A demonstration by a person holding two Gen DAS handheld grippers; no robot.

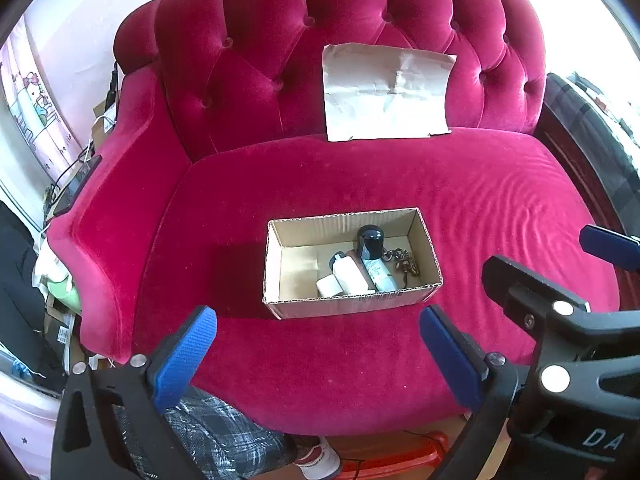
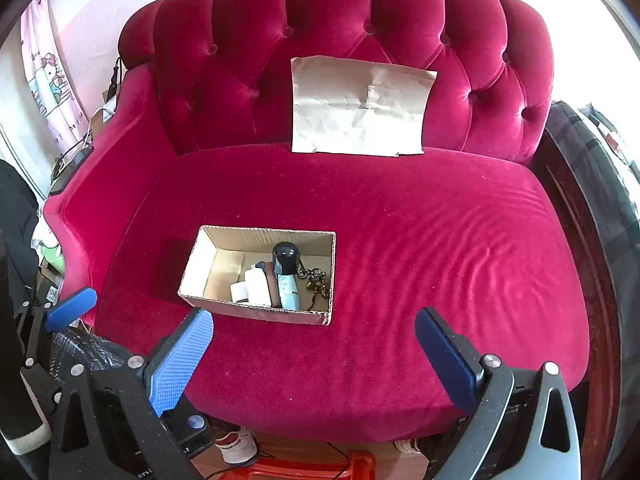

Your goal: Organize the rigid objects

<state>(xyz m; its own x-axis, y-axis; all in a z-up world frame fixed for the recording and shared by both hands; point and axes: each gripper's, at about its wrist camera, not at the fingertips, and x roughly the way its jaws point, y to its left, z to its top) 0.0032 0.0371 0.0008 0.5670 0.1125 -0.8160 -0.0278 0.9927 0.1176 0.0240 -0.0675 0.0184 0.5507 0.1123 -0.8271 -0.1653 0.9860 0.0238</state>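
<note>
A: What was on the big red velvet sofa (image 1: 460, 184)?

B: A small open brown cardboard box (image 1: 352, 304) sat near the middle of the seat. In the right wrist view it lay at about 10 o'clock from the middle of the picture.

A: What was inside the box?

B: A bottle with a round black cap (image 1: 370, 240) and a pale blue body lay at the 3 o'clock side. A white plastic bottle (image 1: 349, 274) lay just beside it, toward 9 o'clock. A small white roll (image 1: 328, 285) touched that bottle at its 8 o'clock. A dark metal chain (image 1: 404, 260) lay at the far 3 o'clock end, against the wall. The 9 o'clock half of the box floor was bare.

A: And the crumpled tan paper sheet (image 1: 384, 92)?

B: It leaned on the sofa back, at 12 o'clock from the box.

A: How were the grippers?

B: The left gripper (image 1: 316, 356) had its blue fingers spread wide, and it held nothing. The right gripper (image 2: 314, 360) was also spread wide with nothing between its blue pads. Both hung near the front edge of the seat, apart from the box
</note>
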